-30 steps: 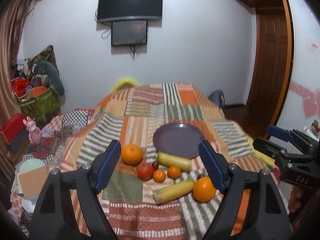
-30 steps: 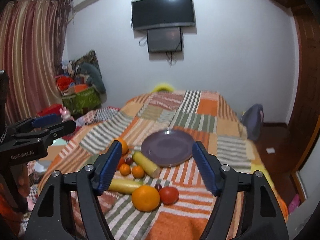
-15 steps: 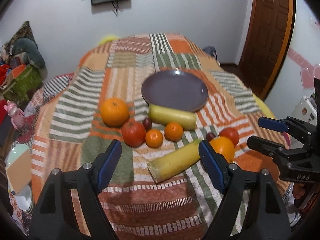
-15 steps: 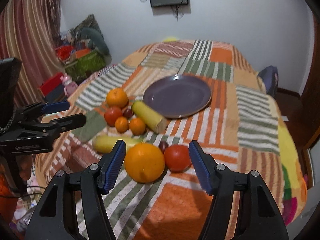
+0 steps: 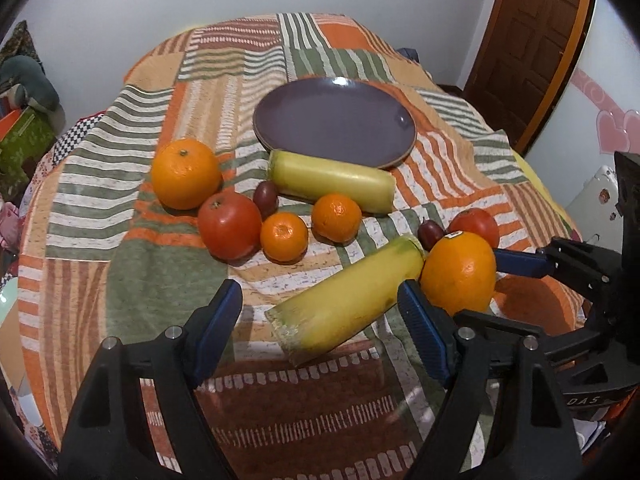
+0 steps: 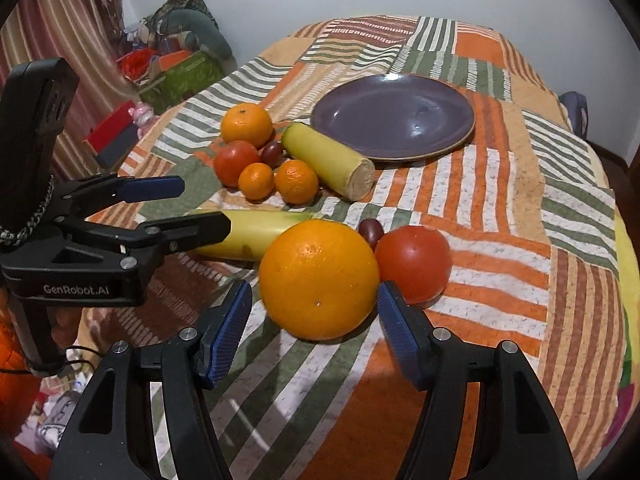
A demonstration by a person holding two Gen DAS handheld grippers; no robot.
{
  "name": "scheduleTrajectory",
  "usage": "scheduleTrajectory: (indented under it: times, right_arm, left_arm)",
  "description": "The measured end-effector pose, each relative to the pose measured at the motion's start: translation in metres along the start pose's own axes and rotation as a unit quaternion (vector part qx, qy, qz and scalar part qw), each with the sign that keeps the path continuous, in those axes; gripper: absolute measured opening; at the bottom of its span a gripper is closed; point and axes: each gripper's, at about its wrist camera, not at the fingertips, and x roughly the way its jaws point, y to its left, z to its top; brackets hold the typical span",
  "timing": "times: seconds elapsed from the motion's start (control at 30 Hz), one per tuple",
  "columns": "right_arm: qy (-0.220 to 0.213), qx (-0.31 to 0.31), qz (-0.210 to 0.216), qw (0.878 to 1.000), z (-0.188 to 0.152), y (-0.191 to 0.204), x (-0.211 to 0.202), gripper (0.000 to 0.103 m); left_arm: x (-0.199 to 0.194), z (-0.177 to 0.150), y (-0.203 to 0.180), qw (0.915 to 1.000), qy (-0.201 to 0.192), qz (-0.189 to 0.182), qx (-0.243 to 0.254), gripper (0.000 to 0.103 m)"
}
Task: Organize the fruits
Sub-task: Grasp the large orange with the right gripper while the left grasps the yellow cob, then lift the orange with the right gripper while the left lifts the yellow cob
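The purple plate (image 5: 334, 126) lies bare on the patchwork blanket (image 5: 120, 216); oranges, tomatoes and bananas lie just beside it. The left gripper (image 5: 320, 322) gapes around the near banana (image 5: 348, 300), the right gripper (image 6: 314, 312) around the big orange (image 6: 318, 278), neither touching.

Patchwork blanket (image 5: 120, 184), wooden door (image 5: 532, 40), perhaps curtains (image 6: 60, 32).
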Motion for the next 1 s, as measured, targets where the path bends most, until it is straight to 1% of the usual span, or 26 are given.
scheduleTrajectory:
  times: [0.17,0.37,0.5,0.6,0.67,0.7,0.73,0.77,0.8,0.9,0.97,1.0]
  right_arm:
    - [-0.005,-0.017,-0.012,1.0,0.002,0.002,0.004,0.062]
    - [-0.01,-0.016,-0.007,1.0,0.003,-0.002,0.003,0.06]
    - [-0.013,-0.004,-0.006,1.0,0.003,-0.006,-0.002,0.059]
    - [-0.022,0.003,-0.009,1.0,0.004,-0.009,-0.008,0.059]
    - [-0.027,0.005,-0.011,1.0,0.005,-0.01,-0.012,0.059]
    - [-0.03,0.007,-0.012,0.999,0.005,-0.011,-0.015,0.059]
    - [-0.034,0.009,-0.013,0.999,0.006,-0.012,-0.018,0.059]
    - [-0.036,0.01,-0.014,0.999,0.006,-0.013,-0.019,0.059]
    - [-0.04,0.011,-0.017,0.999,0.007,-0.014,-0.023,0.059]
    - [-0.05,0.015,-0.023,0.998,0.007,-0.017,-0.031,0.059]
    - [-0.059,0.017,-0.028,0.998,0.008,-0.019,-0.037,0.059]
    - [-0.062,0.018,-0.03,0.997,0.008,-0.02,-0.039,0.059]
  left_arm:
    - [0.01,0.005,-0.003,0.9999,0.011,-0.006,0.01,0.08]
    - [0.027,0.01,-0.016,0.9982,0.033,-0.014,0.048,0.081]
    - [0.036,0.01,-0.015,0.9975,0.044,-0.035,0.042,0.081]
    - [0.041,0.011,-0.012,0.9972,0.049,-0.045,0.033,0.081]
    - [0.041,0.011,-0.014,0.9973,0.048,-0.044,0.034,0.08]
    - [0.041,0.011,-0.015,0.9973,0.048,-0.042,0.035,0.079]
    - [0.04,0.01,-0.017,0.9973,0.046,-0.043,0.036,0.073]
    - [0.039,0.01,-0.018,0.9972,0.046,-0.046,0.038,0.07]
    - [0.038,0.01,-0.021,0.9971,0.045,-0.045,0.041,0.065]
    - [0.033,0.007,-0.027,0.9971,0.043,-0.034,0.052,0.059]
    - [0.028,0.005,-0.027,0.9971,0.044,-0.037,0.05,0.053]
    - [0.024,0.003,-0.026,0.9971,0.044,-0.04,0.047,0.049]
